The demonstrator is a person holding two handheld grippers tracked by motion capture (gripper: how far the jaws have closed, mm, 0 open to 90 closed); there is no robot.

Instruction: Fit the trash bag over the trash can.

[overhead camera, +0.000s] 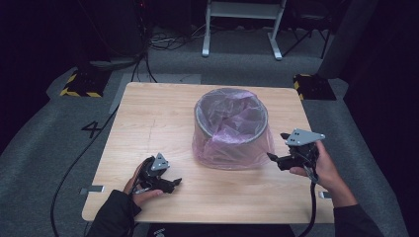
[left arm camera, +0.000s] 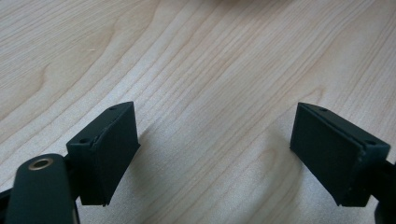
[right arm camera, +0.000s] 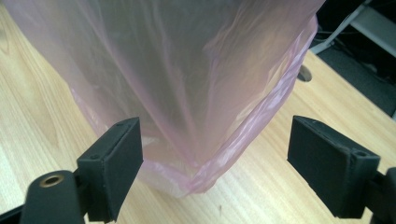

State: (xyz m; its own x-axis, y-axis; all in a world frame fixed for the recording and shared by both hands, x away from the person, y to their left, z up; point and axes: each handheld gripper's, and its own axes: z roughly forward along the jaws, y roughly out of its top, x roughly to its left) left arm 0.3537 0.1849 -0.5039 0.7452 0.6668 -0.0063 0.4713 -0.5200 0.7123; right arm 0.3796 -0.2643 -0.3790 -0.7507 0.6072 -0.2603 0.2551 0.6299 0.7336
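Grey carpet surrounds the table (overhead camera: 148, 108); both grippers, left (overhead camera: 174, 182) and right (overhead camera: 277, 146), gape wide, so your right one could snag the pink bag (right arm camera: 187, 93) and tip the bin (overhead camera: 230, 118).

A black "4" (overhead camera: 92, 129) was marked on the grey floor (overhead camera: 44, 148), just left of the table (overhead camera: 148, 118). No other text, label or brand could be read.

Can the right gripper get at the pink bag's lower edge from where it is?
Probably yes: the right gripper is open, facing the pink bag, with bare table between.
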